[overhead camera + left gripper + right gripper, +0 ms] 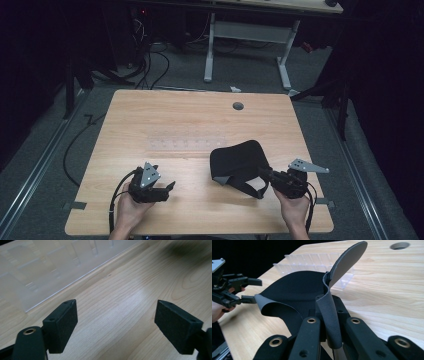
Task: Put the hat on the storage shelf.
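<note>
Cloth (pixel 236 162) could slip out, because the right claw (pixel 265 174) pinches only a thin strip at its edge. A quick tug would pull the strip free from between the pads. The strip could also twist more, since it already curls up past the claw in the right claw's own view (pixel 329 320).

Most of the black cloth lies on the table (pixel 175 120) just ahead of the right claw, toward the middle. A clear tray (pixel 185 141) sits past it, further from the person. The cloth is a wide, rounded piece. Its long side seems to run slantwise, from the pinched corner near the right claw up and away toward the tray. One flap sticks up and leans away from the claw.

The left claw (pixel 169 188) is spread wide with nothing between its pads (pixel 61 325). It points toward the cloth but is well apart from it, so it gives no help if the cloth slides.
</note>
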`<state>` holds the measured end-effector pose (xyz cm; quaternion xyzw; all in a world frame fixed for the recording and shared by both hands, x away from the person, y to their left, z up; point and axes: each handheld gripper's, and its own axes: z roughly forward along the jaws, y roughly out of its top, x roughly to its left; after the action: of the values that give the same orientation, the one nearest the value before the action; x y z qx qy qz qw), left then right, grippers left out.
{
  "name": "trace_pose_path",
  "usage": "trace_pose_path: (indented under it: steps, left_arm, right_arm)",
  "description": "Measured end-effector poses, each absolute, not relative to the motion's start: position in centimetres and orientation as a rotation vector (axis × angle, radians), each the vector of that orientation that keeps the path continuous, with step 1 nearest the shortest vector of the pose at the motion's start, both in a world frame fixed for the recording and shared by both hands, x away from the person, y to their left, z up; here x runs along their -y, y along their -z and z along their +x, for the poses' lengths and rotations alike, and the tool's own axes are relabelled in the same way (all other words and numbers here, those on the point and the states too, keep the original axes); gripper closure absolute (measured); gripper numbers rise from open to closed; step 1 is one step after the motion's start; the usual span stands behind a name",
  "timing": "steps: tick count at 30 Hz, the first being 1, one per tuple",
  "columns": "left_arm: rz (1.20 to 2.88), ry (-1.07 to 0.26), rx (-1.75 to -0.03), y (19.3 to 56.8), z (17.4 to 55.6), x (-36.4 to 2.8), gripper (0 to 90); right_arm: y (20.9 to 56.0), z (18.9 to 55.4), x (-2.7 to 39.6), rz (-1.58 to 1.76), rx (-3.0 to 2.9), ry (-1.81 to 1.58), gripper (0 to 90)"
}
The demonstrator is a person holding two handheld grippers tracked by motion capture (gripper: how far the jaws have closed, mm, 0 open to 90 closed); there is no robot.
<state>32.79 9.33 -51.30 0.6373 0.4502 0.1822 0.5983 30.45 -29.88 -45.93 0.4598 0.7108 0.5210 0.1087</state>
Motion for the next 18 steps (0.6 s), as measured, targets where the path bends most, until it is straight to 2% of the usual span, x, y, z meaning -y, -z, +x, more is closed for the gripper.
trace_pose_path:
  steps: [11, 18]
  left_arm:
    - [1.477, -0.342, -0.958, 50.0, 31.6, -7.7, 18.4]
    - [1.493, -0.339, -0.896, 49.3, 30.9, -6.6, 17.8]
  right_arm:
    - [45.4, 31.1, 27.5, 1.298, -2.175, -1.572, 86.2]
    - [45.5, 31.6, 25.8, 1.273, -2.244, -1.566, 86.2]
